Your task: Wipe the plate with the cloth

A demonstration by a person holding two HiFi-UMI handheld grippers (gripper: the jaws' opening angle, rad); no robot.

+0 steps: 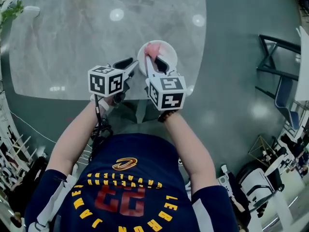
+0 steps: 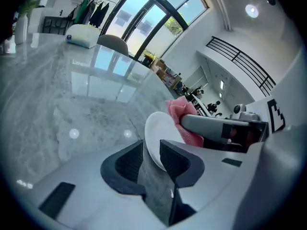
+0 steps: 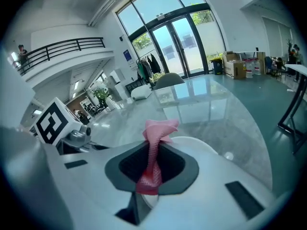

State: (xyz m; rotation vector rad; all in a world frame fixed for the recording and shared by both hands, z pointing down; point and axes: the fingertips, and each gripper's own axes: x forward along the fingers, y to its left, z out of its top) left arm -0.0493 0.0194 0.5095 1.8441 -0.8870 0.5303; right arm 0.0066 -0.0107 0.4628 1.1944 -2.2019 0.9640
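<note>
Plate (image 1: 169, 50): small, white, round, at the near edge of the table (image 1: 72, 42), its rim caught between the left gripper (image 1: 133, 66) jaws. In the left gripper view the jaws stand narrow with the plate (image 2: 157, 133) edge wedged in the gap, apparently lifted and tilted off the tabletop; can't confirm clearance. Cloth (image 1: 153, 50): pink, bunched, pinched tight in the right gripper (image 1: 157, 64), jaws nearly together on it. The right gripper view shows the cloth (image 3: 154, 147) as a thin twisted strip with its loose end lying on the plate (image 3: 192, 145) face. Judgement: the plate looks stiff, glossy and breakable, likely slick, and a rim-only hold could pivot or slip under wiping pressure, so a deep bite on the rim suits it. The cloth is soft, light and floppy; holding it near the bunched middle leaves the most fabric to rub with.
</note>
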